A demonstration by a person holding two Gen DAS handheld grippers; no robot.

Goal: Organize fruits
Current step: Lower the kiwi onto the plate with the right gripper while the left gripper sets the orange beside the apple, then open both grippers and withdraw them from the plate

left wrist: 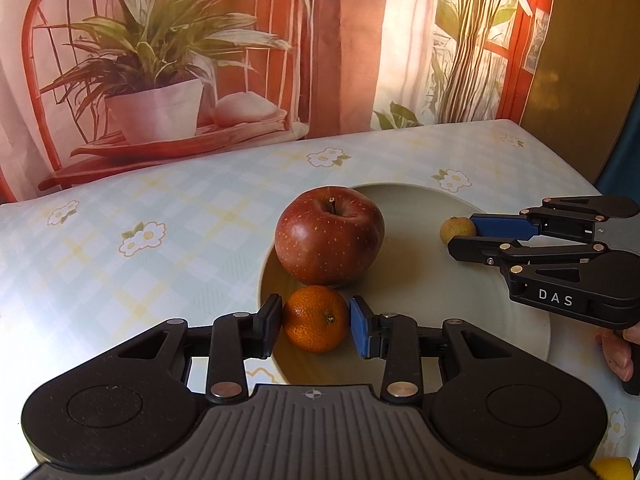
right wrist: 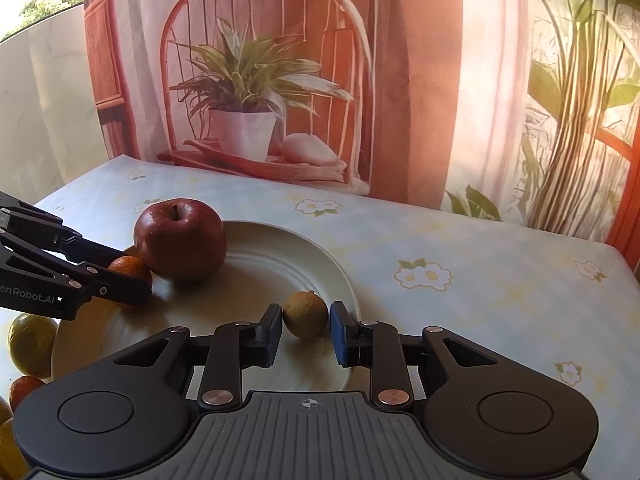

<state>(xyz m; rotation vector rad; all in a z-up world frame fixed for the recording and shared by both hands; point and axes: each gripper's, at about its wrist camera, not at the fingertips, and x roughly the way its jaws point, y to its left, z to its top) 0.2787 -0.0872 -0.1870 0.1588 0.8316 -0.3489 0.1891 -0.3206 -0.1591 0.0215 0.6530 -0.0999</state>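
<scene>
A large red apple (left wrist: 330, 236) (right wrist: 180, 238) stands on a pale round plate (left wrist: 440, 300) (right wrist: 280, 256). Just in front of it, at the plate's left side, is an orange mandarin (left wrist: 316, 318) (right wrist: 128, 266). My left gripper (left wrist: 316, 324) (right wrist: 136, 276) is shut on it, a pad pressing each side. At the plate's right rim, my right gripper (right wrist: 306, 330) (left wrist: 460, 236) is shut on a small yellow-green citrus fruit (right wrist: 306, 314) (left wrist: 454, 230). Both fruits sit low, at the plate's surface.
The plate lies on a table with a checked, flowered cloth (left wrist: 140, 208). A lemon (right wrist: 30, 344) and other small citrus (right wrist: 24, 388) lie beside the plate's near-left rim. A printed backdrop with a plant (left wrist: 160, 60) hangs behind the table. A hand (left wrist: 616, 348) holds the right gripper.
</scene>
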